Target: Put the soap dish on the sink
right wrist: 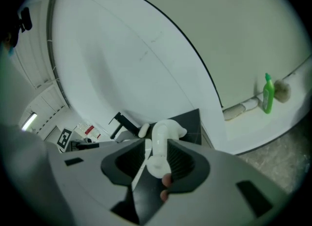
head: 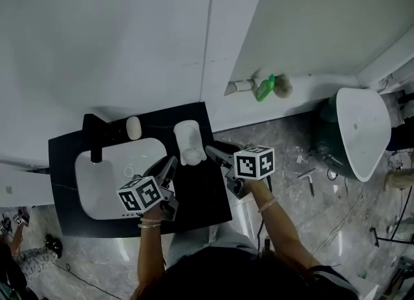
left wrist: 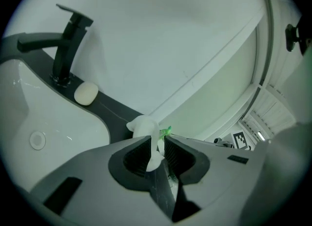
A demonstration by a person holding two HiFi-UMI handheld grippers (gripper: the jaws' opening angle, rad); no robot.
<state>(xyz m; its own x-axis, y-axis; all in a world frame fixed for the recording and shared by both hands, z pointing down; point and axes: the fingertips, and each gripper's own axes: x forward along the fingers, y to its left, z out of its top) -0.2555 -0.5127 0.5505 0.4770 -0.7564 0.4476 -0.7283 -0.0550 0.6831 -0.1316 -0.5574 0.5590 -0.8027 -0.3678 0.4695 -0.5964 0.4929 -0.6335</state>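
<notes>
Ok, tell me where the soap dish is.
Head view: the soap dish lies on the black counter just right of the basin, its near end between the left tongs and right tongs.

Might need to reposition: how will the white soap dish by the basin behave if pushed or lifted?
The soap dish looks rigid and moulded, so it should probably keep its shape. Its glossy finish on the smooth dark sink top suggests it may slide readily. It looks small, so it is likely light.
</notes>
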